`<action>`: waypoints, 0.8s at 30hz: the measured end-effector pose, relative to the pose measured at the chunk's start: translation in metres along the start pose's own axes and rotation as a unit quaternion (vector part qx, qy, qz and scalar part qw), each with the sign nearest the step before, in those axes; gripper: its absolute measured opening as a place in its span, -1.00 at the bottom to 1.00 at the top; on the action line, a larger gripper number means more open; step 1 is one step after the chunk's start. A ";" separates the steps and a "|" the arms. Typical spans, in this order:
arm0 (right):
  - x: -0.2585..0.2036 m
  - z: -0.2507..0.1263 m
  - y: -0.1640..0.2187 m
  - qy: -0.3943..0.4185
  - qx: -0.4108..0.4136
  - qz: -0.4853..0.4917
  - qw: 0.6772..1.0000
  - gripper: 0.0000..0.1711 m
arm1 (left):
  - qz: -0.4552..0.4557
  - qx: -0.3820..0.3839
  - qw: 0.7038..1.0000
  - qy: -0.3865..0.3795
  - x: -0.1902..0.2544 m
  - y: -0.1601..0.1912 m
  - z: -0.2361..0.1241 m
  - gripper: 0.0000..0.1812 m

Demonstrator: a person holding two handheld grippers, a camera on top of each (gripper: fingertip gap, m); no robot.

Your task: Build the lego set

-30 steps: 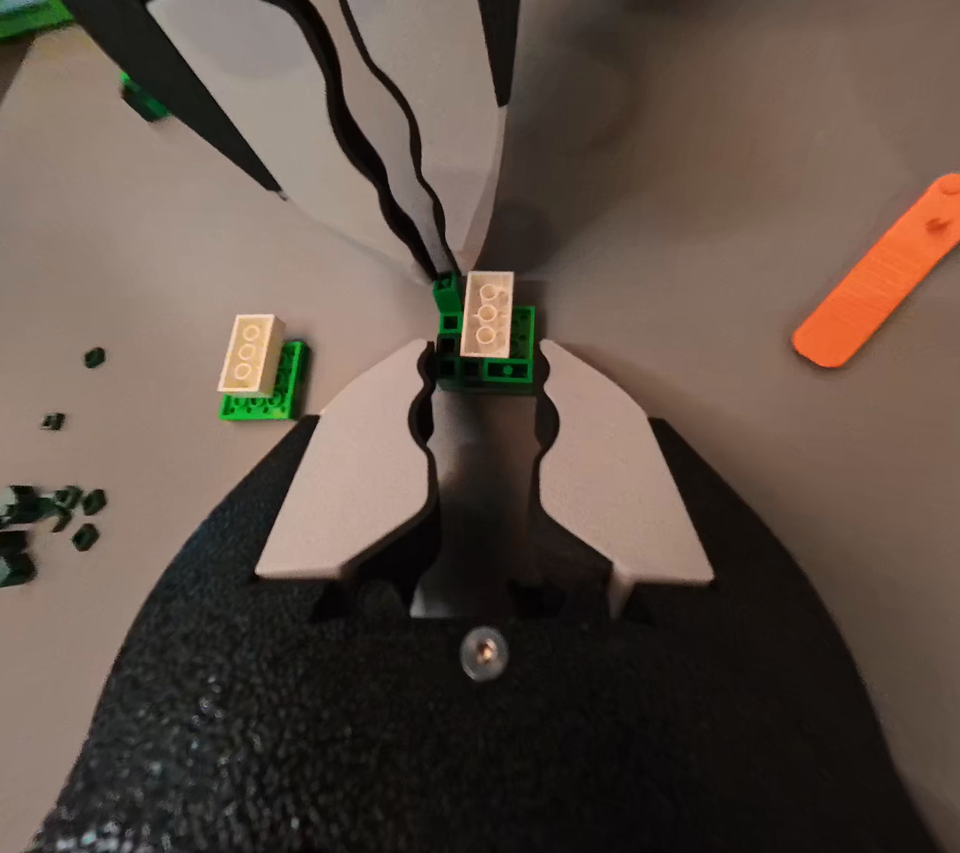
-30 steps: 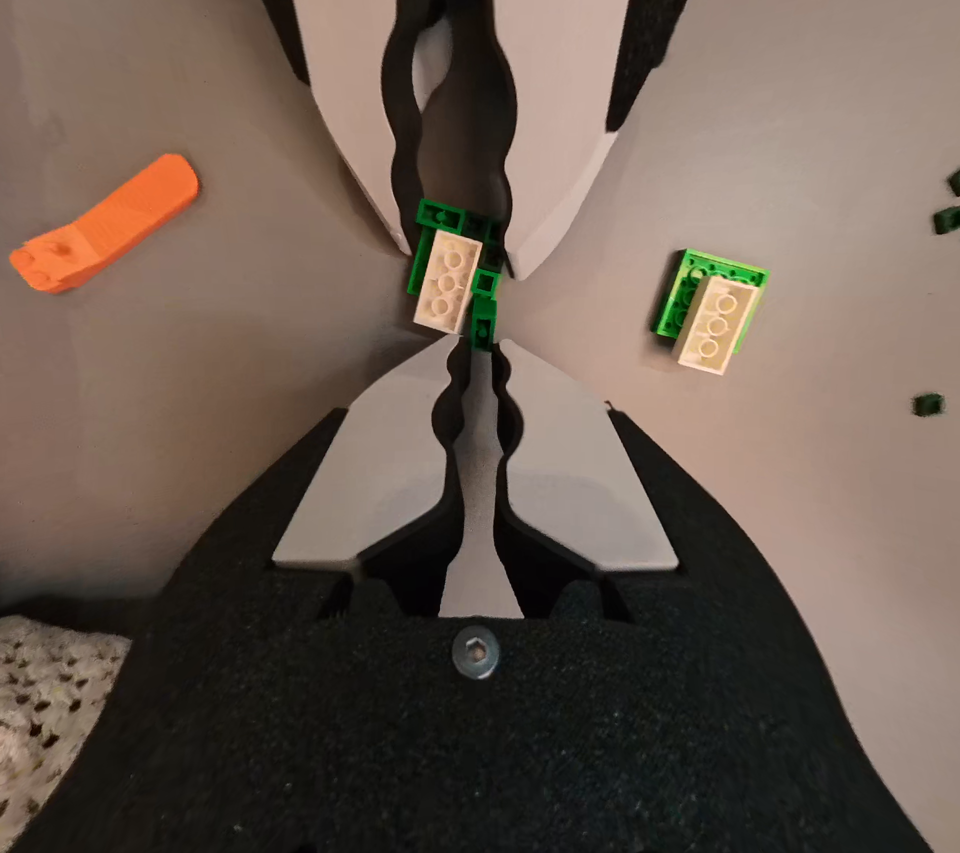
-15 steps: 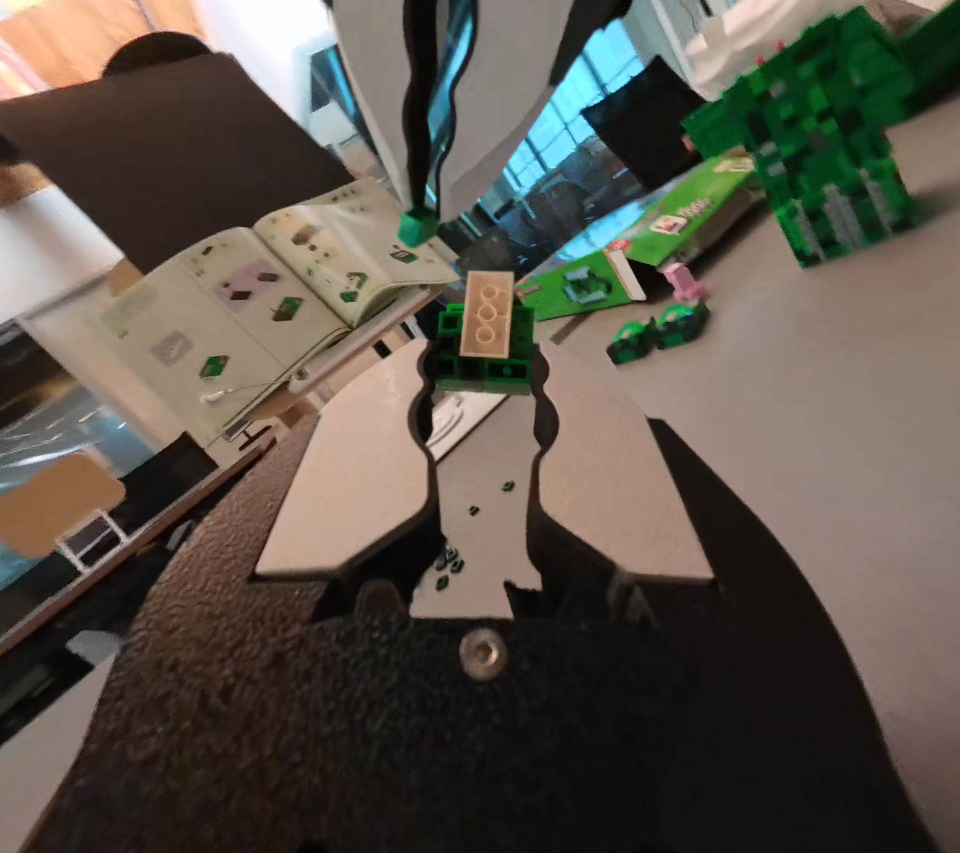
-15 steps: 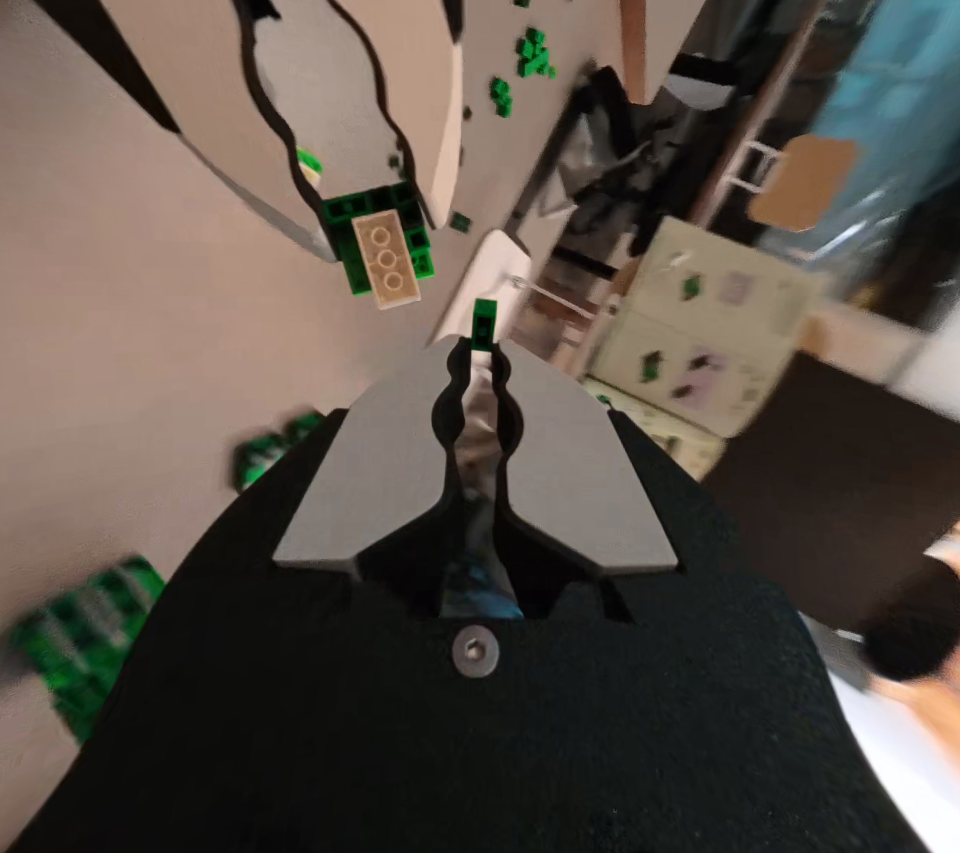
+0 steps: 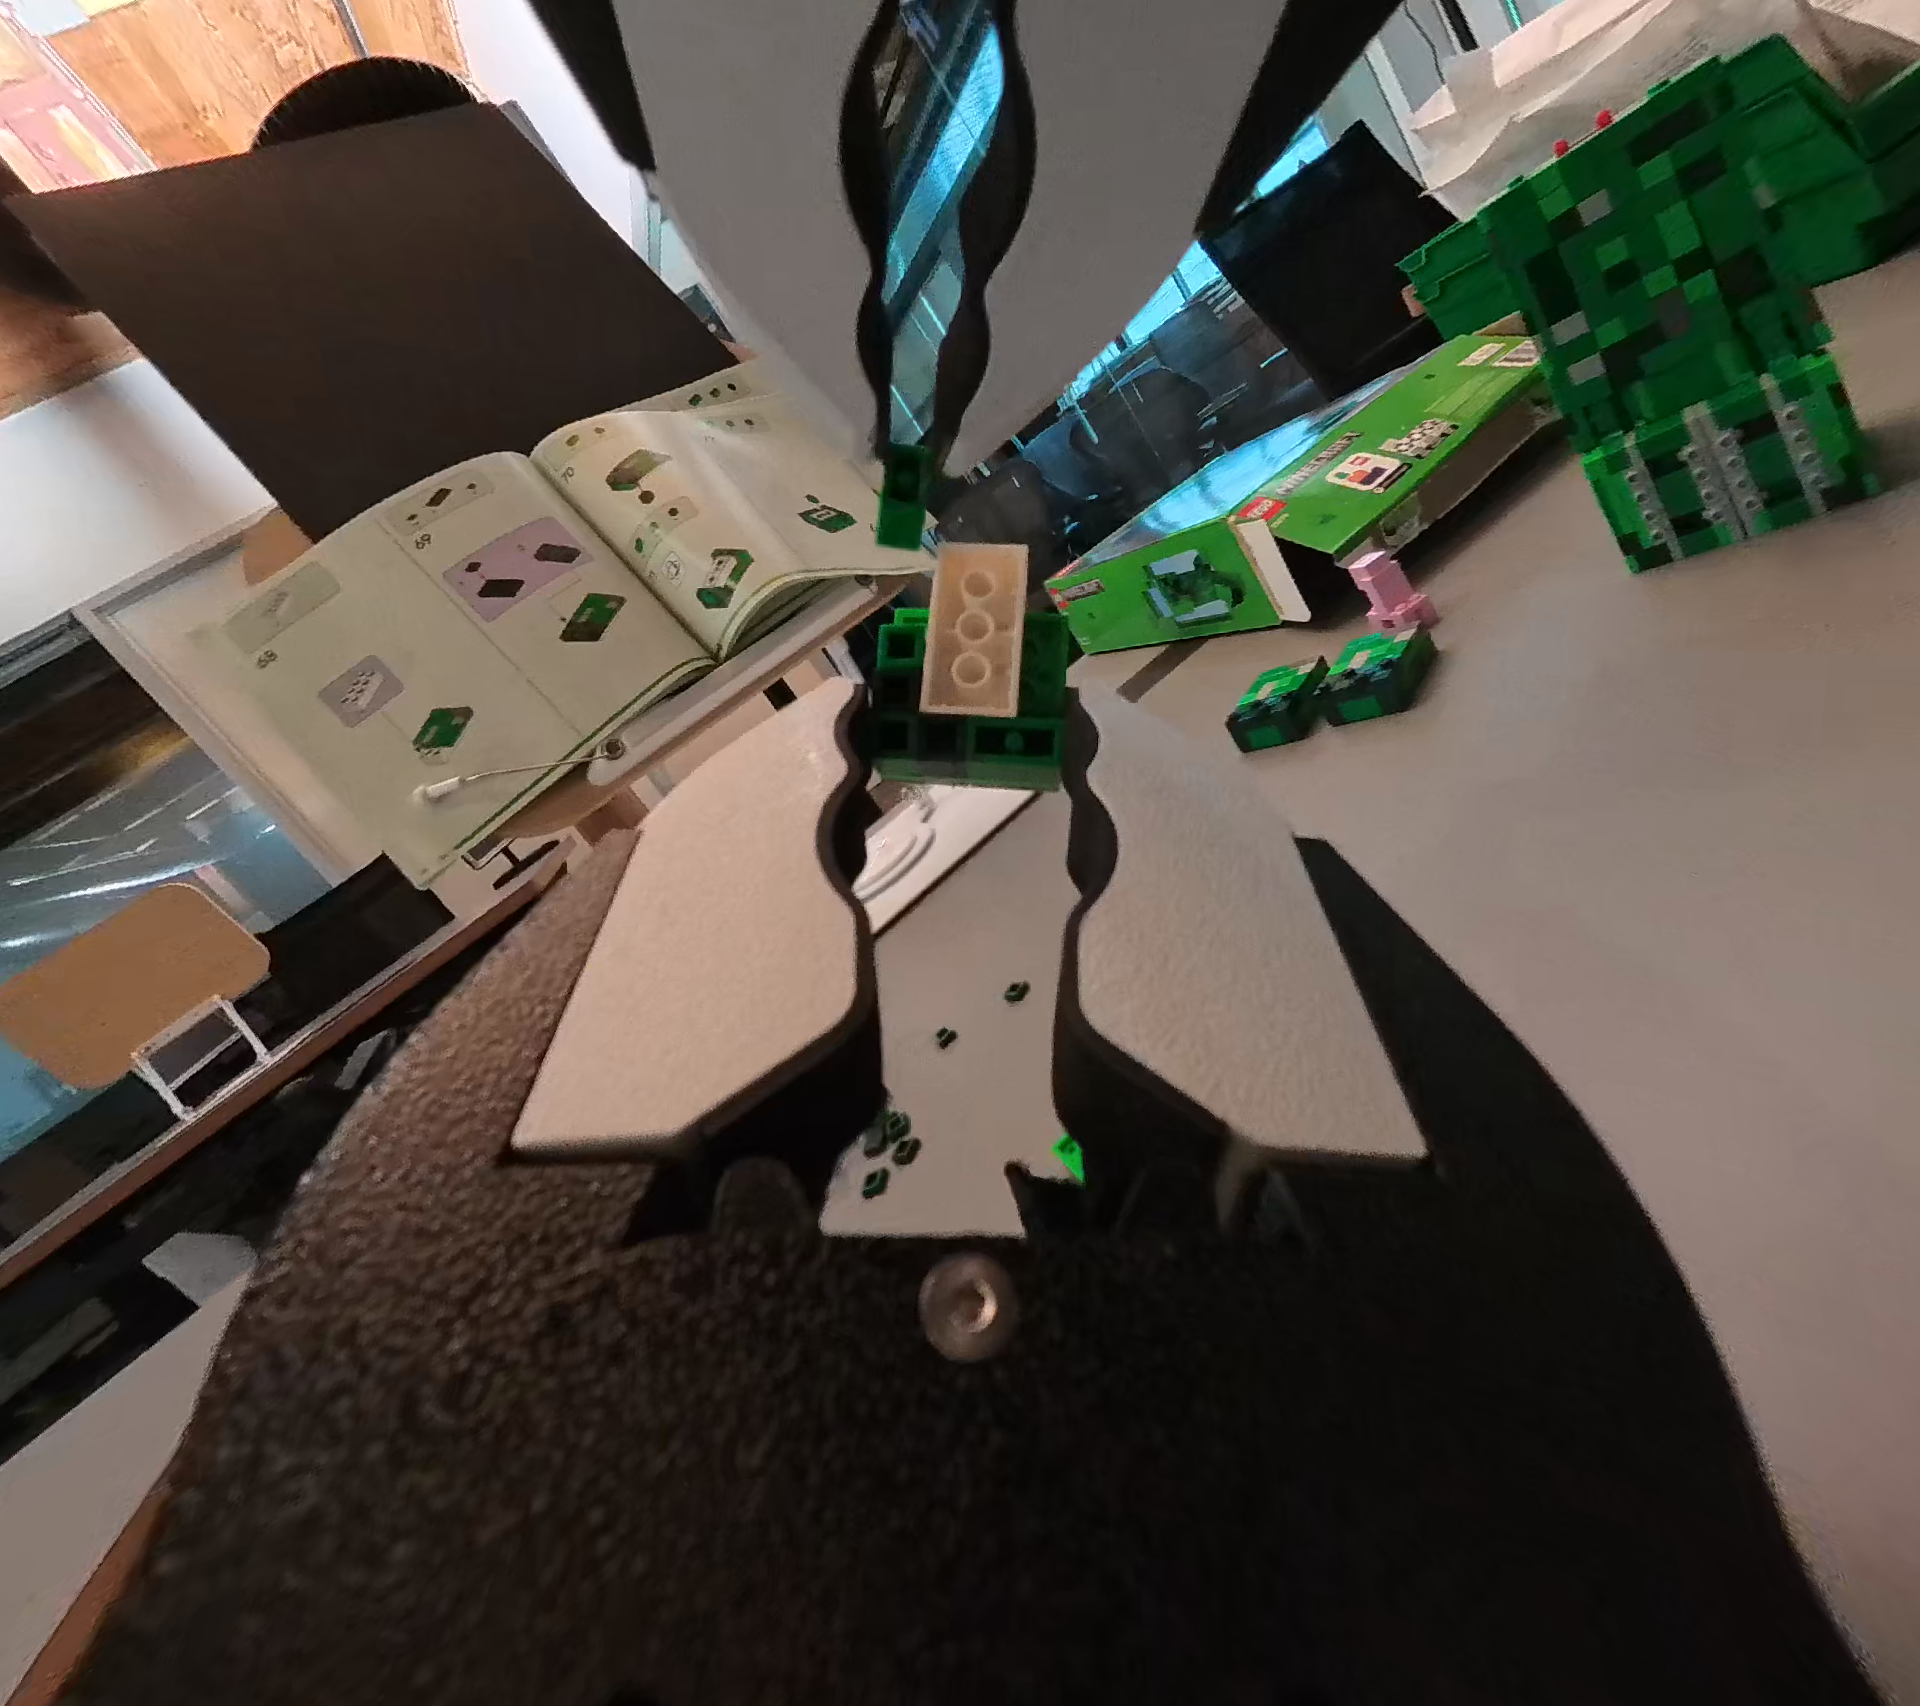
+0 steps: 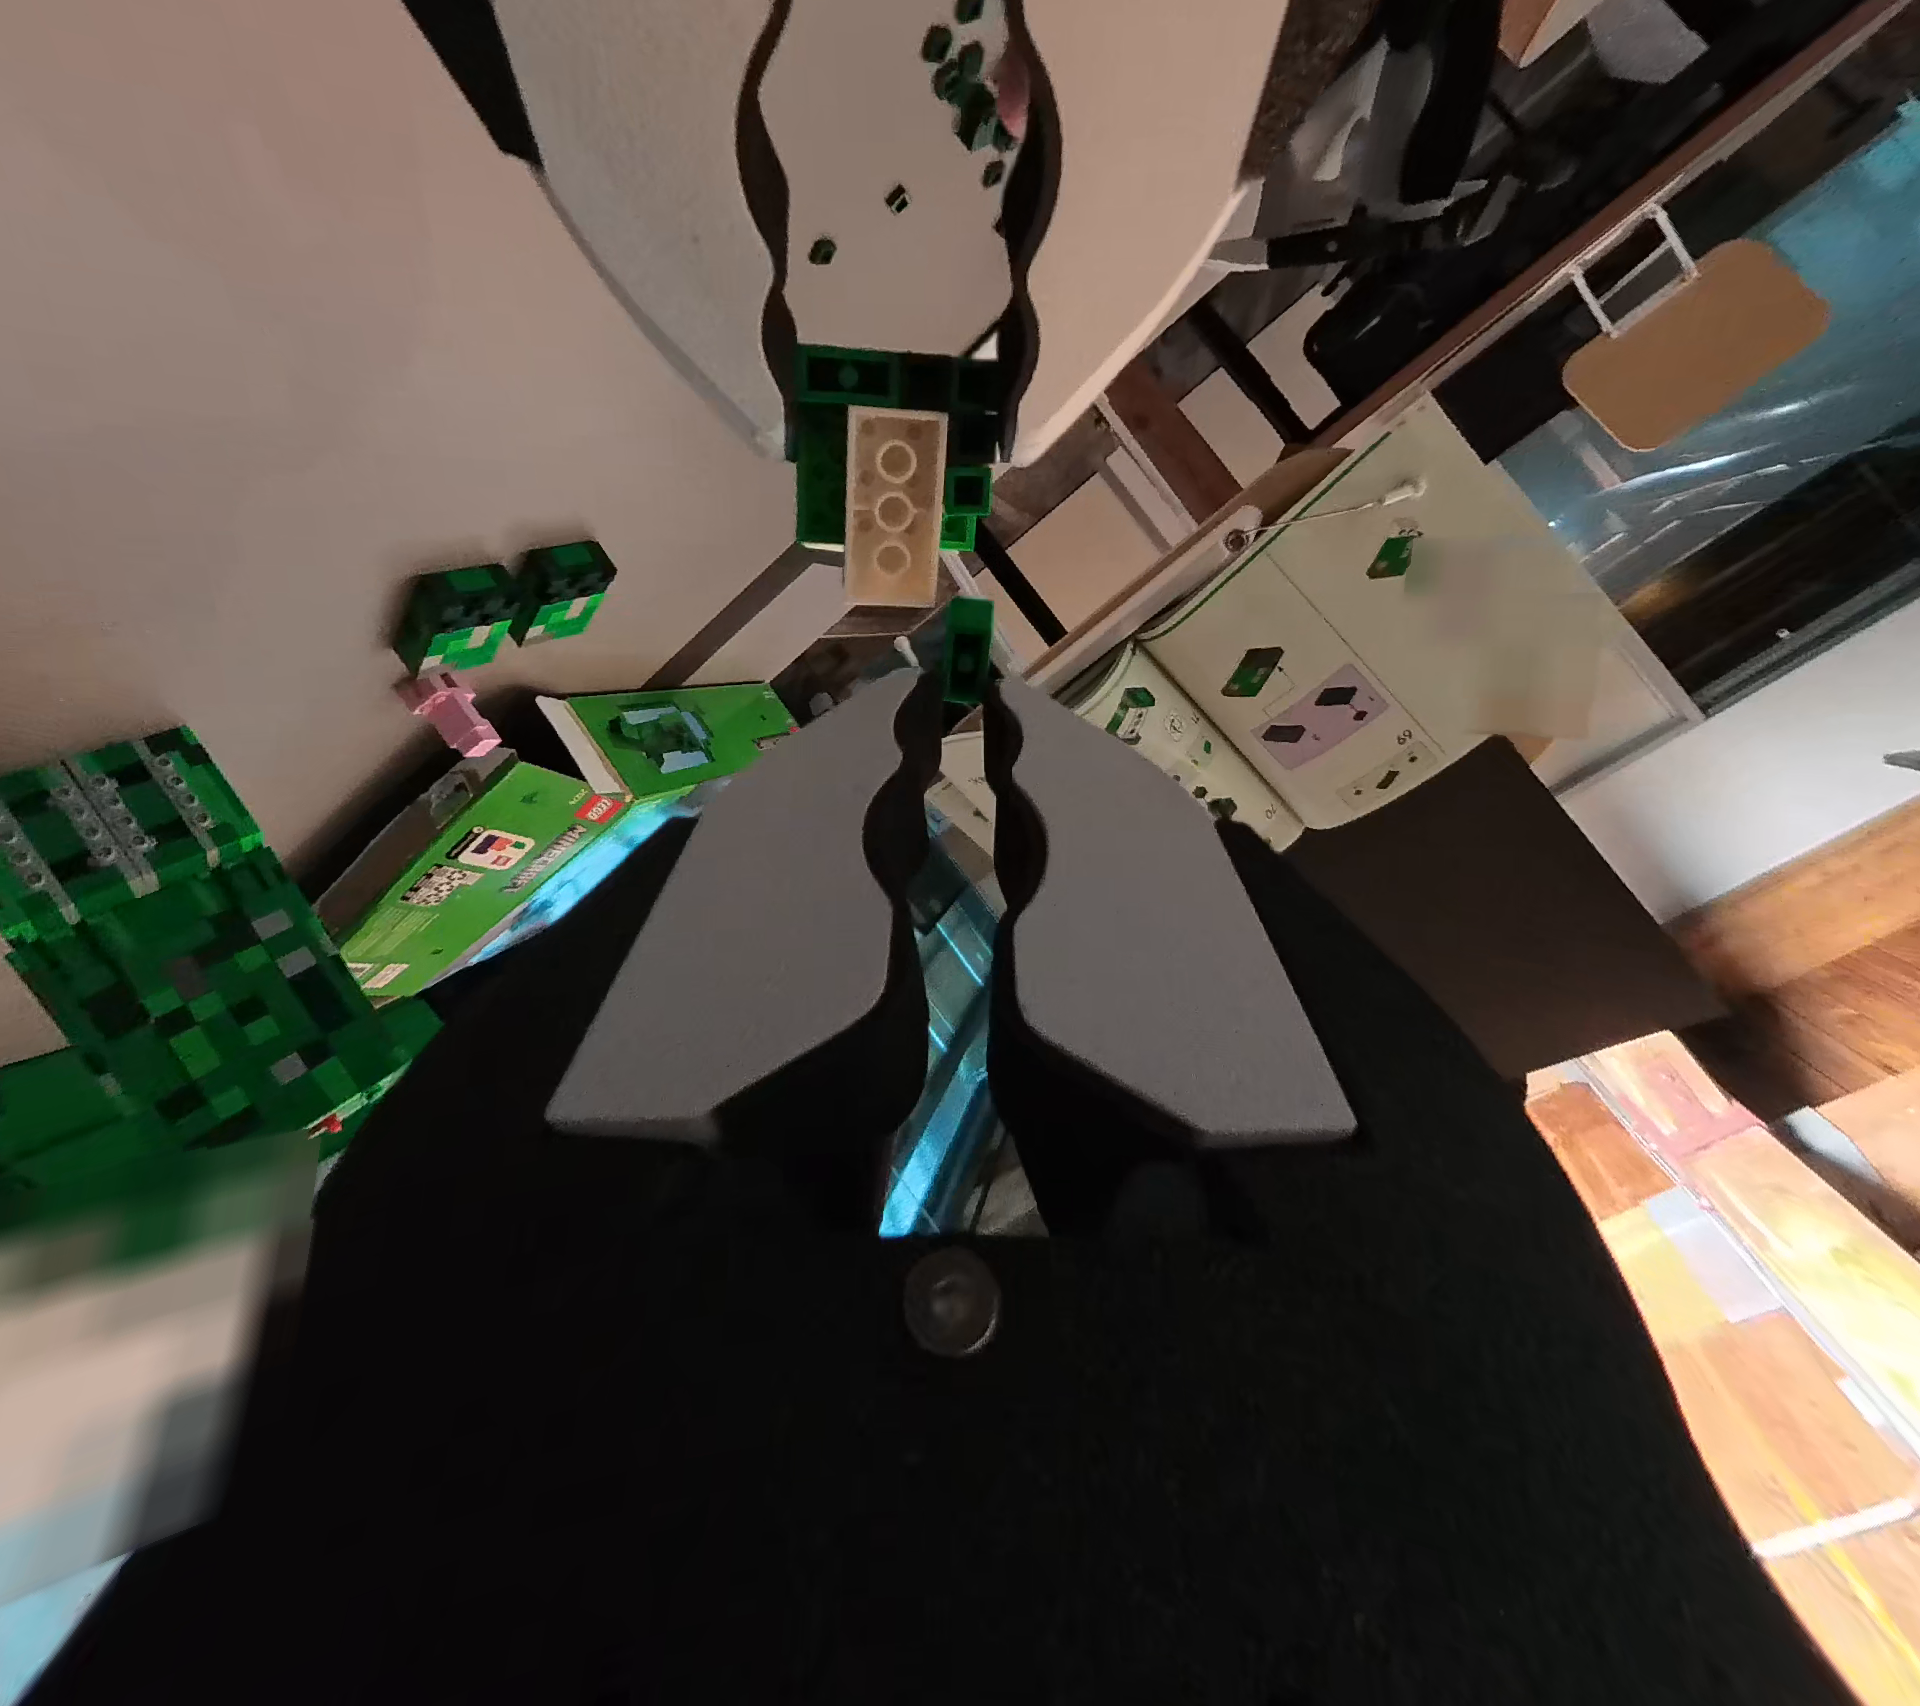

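The left gripper [image 5: 961, 737] is clamping a small green block cluster [image 5: 971, 726] topped by a cream brick [image 5: 975, 630], held up above the table [image 5: 1558, 877]. The right gripper [image 6: 961, 690] is pinching 1 small green piece [image 6: 966, 650] just beside it, unattached. A large green model [image 5: 1704, 368] is standing finished-looking; loose bits [image 5: 888, 1147] are waiting, so much seems left.

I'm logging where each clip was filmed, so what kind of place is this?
Probably an office or workroom: a grey table, an open instruction booklet on a stand, and glass partitions behind.

Green-and-cream lego assembly [image 5: 968, 688] in left tool [image 5: 966, 757]
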State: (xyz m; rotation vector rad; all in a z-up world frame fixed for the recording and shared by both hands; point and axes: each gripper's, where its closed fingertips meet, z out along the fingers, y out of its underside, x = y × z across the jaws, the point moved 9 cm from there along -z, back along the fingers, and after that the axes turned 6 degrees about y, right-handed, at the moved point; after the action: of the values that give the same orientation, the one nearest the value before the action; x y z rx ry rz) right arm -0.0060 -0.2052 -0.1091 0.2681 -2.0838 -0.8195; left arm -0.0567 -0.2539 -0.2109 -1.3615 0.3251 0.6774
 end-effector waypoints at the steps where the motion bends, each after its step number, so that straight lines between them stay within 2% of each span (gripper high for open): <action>1: 0.000 0.000 0.000 -0.003 0.002 -0.003 1.000 -0.91 | -0.002 0.001 1.000 0.001 0.000 0.000 0.000 -0.62; 7: 0.000 -0.001 0.001 -0.037 0.022 -0.006 0.999 -0.91 | -0.003 0.006 1.000 0.016 0.001 -0.001 -0.001 -0.62; 24: 0.004 0.010 0.005 -0.036 0.050 0.012 0.998 -0.92 | -0.003 0.013 0.999 0.033 0.001 -0.002 -0.003 -0.62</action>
State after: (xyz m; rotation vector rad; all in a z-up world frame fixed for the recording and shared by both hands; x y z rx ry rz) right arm -0.0154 -0.1990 -0.1075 0.2698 -2.1944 -0.7205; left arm -0.0538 -0.2564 -0.2106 -1.3614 0.3802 0.6223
